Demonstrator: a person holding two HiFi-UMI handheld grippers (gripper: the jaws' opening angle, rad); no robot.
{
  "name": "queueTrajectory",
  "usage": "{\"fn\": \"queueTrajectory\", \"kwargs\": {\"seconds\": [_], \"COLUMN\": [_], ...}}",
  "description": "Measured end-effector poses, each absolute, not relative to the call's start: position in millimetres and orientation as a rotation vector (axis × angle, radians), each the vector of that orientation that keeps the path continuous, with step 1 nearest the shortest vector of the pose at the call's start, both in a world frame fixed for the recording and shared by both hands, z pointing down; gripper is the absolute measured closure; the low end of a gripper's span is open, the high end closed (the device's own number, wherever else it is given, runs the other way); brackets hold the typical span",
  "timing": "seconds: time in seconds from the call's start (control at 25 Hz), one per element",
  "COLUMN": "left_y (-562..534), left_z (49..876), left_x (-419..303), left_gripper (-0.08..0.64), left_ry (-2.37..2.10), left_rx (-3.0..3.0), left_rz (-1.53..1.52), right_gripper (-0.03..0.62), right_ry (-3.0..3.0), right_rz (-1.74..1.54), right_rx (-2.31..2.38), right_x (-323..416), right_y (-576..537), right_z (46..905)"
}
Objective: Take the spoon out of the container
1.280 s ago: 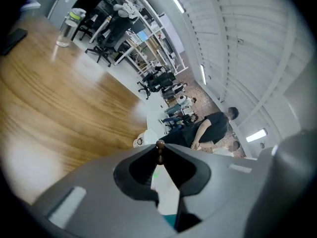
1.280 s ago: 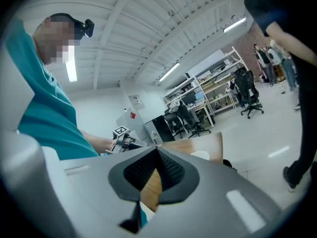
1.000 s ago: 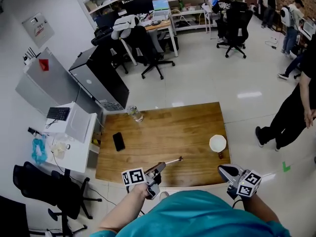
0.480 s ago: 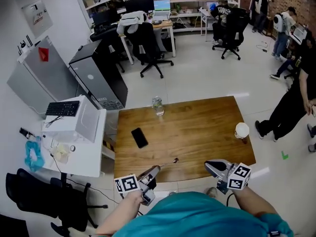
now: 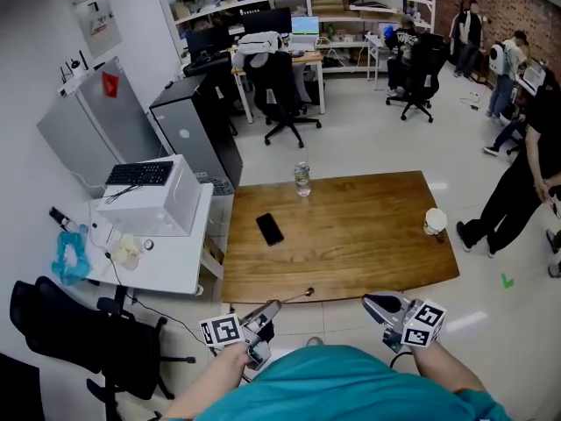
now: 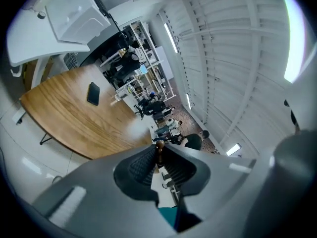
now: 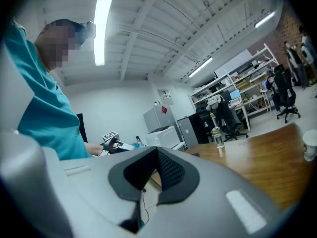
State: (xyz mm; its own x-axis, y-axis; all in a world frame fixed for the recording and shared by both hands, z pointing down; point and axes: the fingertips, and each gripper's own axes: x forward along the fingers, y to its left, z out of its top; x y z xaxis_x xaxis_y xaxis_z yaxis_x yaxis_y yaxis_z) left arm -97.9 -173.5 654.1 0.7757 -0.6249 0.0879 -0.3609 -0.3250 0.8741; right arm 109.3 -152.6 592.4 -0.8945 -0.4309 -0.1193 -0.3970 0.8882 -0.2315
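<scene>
Table at centre. On it: bottle at far edge, left of middle; phone nearer, left of bottle; cup at right end. Left gripper in front of table's near edge, spoon between its jaws, reaching to that edge. Right gripper to its right, off table. Side desk left of table, keyboard atop box on it. Person stands right of table.

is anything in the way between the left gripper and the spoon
Nothing visible does. The left gripper's jaws are closed on the spoon's handle, with the spoon's tip at the near edge of the wooden table, far from the paper cup at the table's right end.
</scene>
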Motion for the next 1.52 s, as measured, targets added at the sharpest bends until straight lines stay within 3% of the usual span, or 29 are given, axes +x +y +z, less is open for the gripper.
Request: {"fn": "queueTrajectory", "kwargs": {"seconds": [0.32,0.56,1.12,1.52], "left_y": [-48,-26,-13,6], "left_z": [641,567,599,588], "left_x": [-101,-139,-431,-405], "left_gripper": [0.518,0.518,0.518,0.518], "left_ry": [-0.808,-0.714,-1.01,-1.141], "left_rx": [1.642,2.401,2.692,2.842], "left_rz": [-0.345,-0.316,-0.158,-0.122], "right_gripper": [0.591,0.591,0.591,0.591], "right_ry": [2.874,2.866,2.935,3.021], "right_rz": [-0.365,-0.337,-0.319,-0.241], "right_rx": [-0.599,-0.629,-0.769,-0.704], "right_x": [101,53,-232,-236], "right_y": [-49,-1,-16,-6], "right_z": [596,583,610,596]}}
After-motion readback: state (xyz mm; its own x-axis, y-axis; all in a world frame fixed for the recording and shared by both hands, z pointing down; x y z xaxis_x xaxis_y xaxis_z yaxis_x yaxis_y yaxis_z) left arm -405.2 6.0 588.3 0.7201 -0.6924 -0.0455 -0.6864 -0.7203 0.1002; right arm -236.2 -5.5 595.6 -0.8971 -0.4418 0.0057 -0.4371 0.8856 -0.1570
